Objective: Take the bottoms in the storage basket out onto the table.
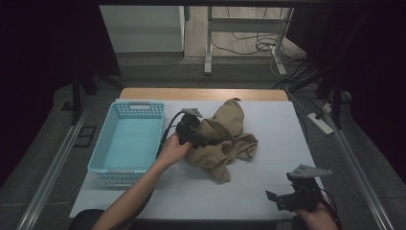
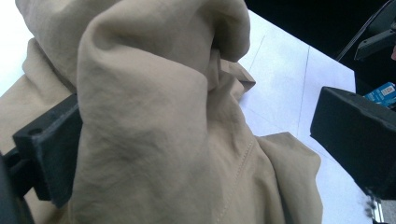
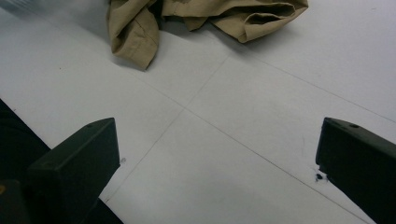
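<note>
**Tan garment bunched at mid-surface; left tool engaged, right tool idle**

High view: A crumpled tan garment [image 1: 225, 141] lies near the middle of the white surface [image 1: 268, 187], just right of an empty light-blue basket [image 1: 128, 141] with perforated walls. The left tool [image 1: 198, 136] is pushed into the garment's left side. The right tool [image 1: 292, 196] sits at the near right corner, well apart from the cloth.

Left gripper view: The jaws stand wide apart with a thick fold of the garment [image 2: 154, 116] bulging between them; the left jaw touches the cloth, the right jaw stands clear of it. Not yet clamped. The fabric is matte woven cloth, finely creased, with a stitched seam running down one panel.

Right gripper view: The jaws are apart over bare surface, holding nothing. A hemmed end of the garment [image 3: 133, 32] lies farther off.

Assessment: The item looks light, soft and limp; it should sag and trail when lifted. A thick fold or seamed edge offers the surest hold; a single layer may slip.
</note>
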Tool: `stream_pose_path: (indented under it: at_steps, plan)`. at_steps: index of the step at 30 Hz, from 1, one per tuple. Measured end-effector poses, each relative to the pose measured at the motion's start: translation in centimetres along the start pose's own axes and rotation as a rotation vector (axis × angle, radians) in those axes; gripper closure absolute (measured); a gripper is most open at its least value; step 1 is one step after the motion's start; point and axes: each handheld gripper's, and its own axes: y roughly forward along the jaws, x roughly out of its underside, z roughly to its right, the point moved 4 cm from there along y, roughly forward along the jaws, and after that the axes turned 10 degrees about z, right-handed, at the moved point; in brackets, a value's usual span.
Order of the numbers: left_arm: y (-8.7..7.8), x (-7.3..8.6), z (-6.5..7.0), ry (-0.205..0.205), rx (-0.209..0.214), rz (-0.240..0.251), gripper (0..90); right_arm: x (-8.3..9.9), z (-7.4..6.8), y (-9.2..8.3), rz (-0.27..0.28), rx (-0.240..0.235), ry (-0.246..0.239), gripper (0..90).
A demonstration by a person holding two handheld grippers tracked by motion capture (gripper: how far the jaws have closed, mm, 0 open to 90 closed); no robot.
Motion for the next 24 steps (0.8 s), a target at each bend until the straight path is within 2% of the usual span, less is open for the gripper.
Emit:
stream_pose_path:
  at_steps: [6, 13, 24]
  plan:
    - [-0.4, -0.2, 0.3, 0.005, 0.004, 0.013, 0.0, 0.0, 0.0, 0.0, 0.002, -0.002, 0.0, 0.1]
    - [-0.6, -0.5, 0.7, 0.03, -0.004, 0.01, 0.0, 0.0, 0.0, -0.1, 0.004, -0.004, 0.0, 0.1]
    - [-1.4, -0.9, 1.1, 0.022, 0.016, 0.046, 0.0, 0.0, 0.0, -0.1, 0.008, -0.008, 0.004, 0.1]
